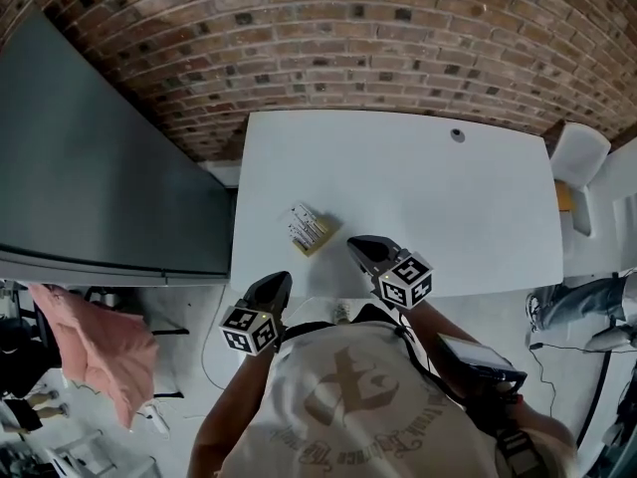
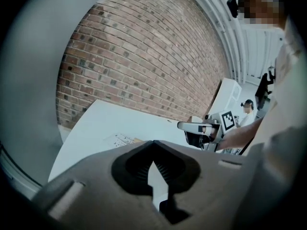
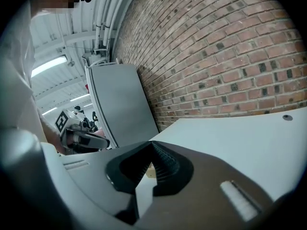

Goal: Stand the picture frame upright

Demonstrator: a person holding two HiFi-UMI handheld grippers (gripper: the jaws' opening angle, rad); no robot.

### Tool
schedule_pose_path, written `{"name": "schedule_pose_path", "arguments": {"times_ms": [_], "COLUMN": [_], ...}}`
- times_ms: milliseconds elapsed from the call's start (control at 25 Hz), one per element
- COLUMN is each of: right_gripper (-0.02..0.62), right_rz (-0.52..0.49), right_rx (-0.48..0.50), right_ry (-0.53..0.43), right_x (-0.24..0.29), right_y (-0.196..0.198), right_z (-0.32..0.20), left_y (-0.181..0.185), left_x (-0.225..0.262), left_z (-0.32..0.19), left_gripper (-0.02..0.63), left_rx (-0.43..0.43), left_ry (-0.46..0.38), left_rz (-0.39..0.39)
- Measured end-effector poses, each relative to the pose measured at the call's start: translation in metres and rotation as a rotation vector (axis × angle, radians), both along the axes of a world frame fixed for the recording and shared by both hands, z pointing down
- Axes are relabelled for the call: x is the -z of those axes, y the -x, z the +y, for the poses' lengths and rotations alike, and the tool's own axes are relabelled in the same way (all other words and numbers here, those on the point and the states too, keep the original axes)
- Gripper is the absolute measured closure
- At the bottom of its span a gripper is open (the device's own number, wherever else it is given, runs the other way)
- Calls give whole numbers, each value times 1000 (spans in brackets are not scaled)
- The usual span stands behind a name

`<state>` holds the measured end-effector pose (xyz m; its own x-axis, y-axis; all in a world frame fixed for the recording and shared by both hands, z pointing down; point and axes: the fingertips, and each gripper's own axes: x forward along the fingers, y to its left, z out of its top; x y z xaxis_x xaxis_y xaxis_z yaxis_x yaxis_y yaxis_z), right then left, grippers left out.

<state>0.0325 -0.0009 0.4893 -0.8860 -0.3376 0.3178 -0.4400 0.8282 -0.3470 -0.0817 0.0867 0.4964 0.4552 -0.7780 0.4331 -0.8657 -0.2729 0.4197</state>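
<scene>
White table (image 1: 428, 187): fills the centre of the head view, with a brick wall (image 1: 328, 38) across the top.
Picture frame (image 1: 309, 229): lies flat near the table's lower-left edge, corner-on to the person. Not upright, so the task looks unstarted.
Left gripper (image 1: 277, 285): jaws together, nothing between them. It sits just below the table edge, lower left of the picture frame and apart from it.
Right gripper (image 1: 360, 247): jaws together, empty. Its tip is over the table edge, just right of the picture frame, not touching.
Why there: the two flank the picture frame, probably staged for a two-sided approach.
Next: jaws likely must part first.
Risk: a thin flat thing may slide on the smooth top.
</scene>
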Motion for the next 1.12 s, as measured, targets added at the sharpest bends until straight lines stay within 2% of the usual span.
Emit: {"name": "schedule_pose_path", "arguments": {"times_ms": [160,440,680,960,1120], "right_gripper": [588,588,588,588,588], "right_rz": [2,16,27,103,164], "right_rx": [41,83,99,108,102], "right_ry": [25,67,87,114,138], "right_x": [-6,-18,-22,-41,-51], "right_y": [-2,8,21,31,31], "right_z": [-5,-15,-17,-28,-41], "left_y": [-3,-6,-7,4,3], "left_x": [-2,-5,-5,-26,-44], "left_z": [-13,-28,-36,-45,-51], "left_gripper": [603,603,603,603,603], "left_rx": [52,96,80,91,94], "left_ry": [15,52,61,107,169], "left_rz": [29,75,84,105,145]}}
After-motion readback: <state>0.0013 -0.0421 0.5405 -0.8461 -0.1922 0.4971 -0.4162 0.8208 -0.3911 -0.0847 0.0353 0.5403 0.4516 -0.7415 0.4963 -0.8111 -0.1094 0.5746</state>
